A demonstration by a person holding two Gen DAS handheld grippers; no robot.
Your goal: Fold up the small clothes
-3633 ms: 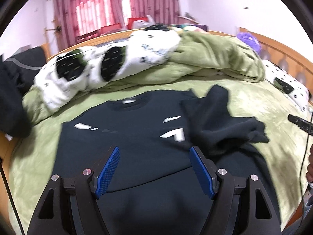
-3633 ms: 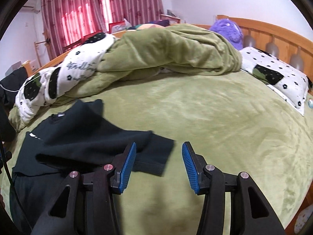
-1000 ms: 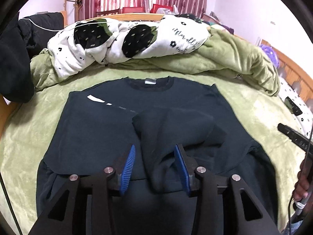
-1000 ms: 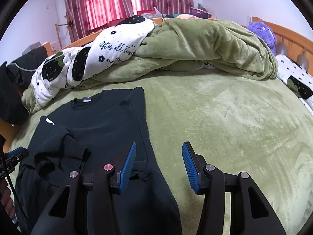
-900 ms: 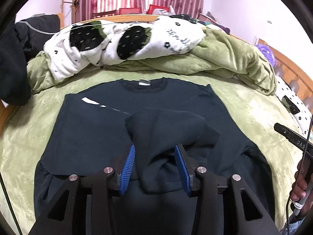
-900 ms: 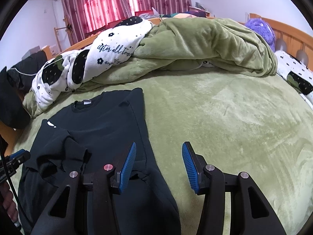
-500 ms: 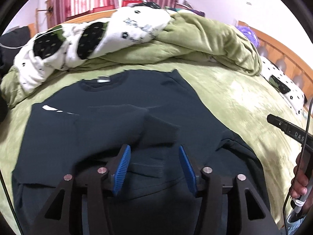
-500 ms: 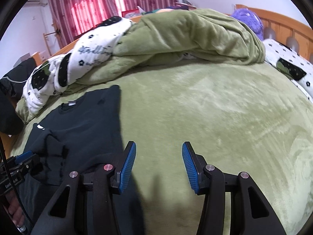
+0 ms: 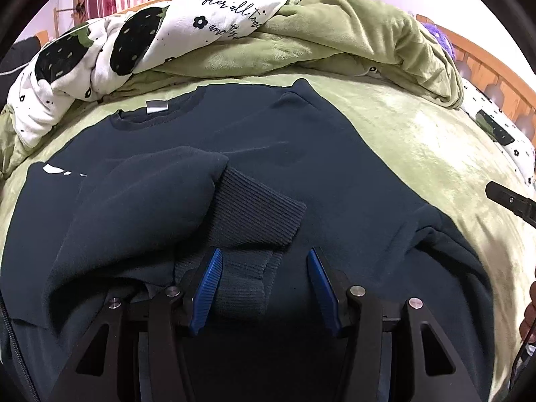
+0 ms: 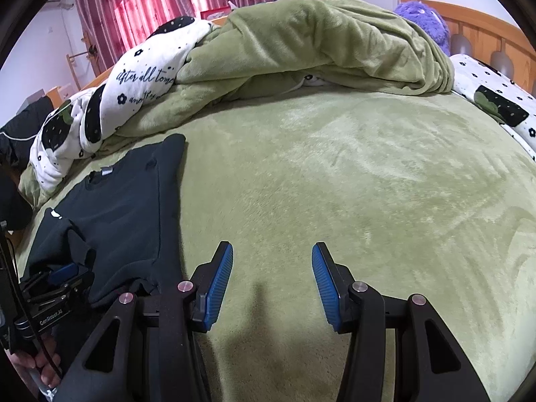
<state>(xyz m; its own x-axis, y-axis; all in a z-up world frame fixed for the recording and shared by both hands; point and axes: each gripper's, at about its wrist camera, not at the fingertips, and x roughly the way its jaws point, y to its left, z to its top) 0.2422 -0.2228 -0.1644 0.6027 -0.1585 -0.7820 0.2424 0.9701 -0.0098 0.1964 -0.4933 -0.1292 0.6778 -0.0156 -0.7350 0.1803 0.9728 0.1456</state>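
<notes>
Left wrist view, left to right:
- White quilt (image 9: 100, 43), black berry and flower print, script lettering; bunched along the far left edge of the bed.
- Dark navy sweatshirt (image 9: 301, 154), laid flat on the green bedspread (image 9: 435, 154), collar and grey neck label toward the quilt; white print marks at the left shoulder.
- Sleeve (image 9: 140, 207) folded inward across the chest, ribbed cuff (image 9: 258, 214) lying just ahead of the fingertips; a second ribbed band directly between the blue pads.
- Left gripper (image 9: 264, 278), low over the lower chest of the sweatshirt, jaws parted about a cuff-width; ribbed cloth touching the left pad, clear of the right pad; nothing pinched.
- Green blanket (image 9: 351, 33), heaped along the far side of the bed.
- Wooden headboard (image 9: 485, 67) and spotted pillow (image 9: 495, 134), far right.
- Tip of the other tool, black, at the right edge.

Right wrist view, left to right:
- Left gripper body, black, at the lower left, resting at the sweatshirt (image 10: 124, 207), hand below it.
- Sweatshirt on the left part of the bed, right side folded in to a straight edge.
- Right gripper (image 10: 272, 279), above bare green bedspread (image 10: 368, 184) just right of the sweatshirt's edge, jaws spread wide, holding nothing, touching no cloth.
- Green blanket (image 10: 318, 43) piled behind; purple plush toy (image 10: 422, 16) against the headboard (image 10: 485, 26); red curtains (image 10: 160, 3) at the back wall.
</notes>
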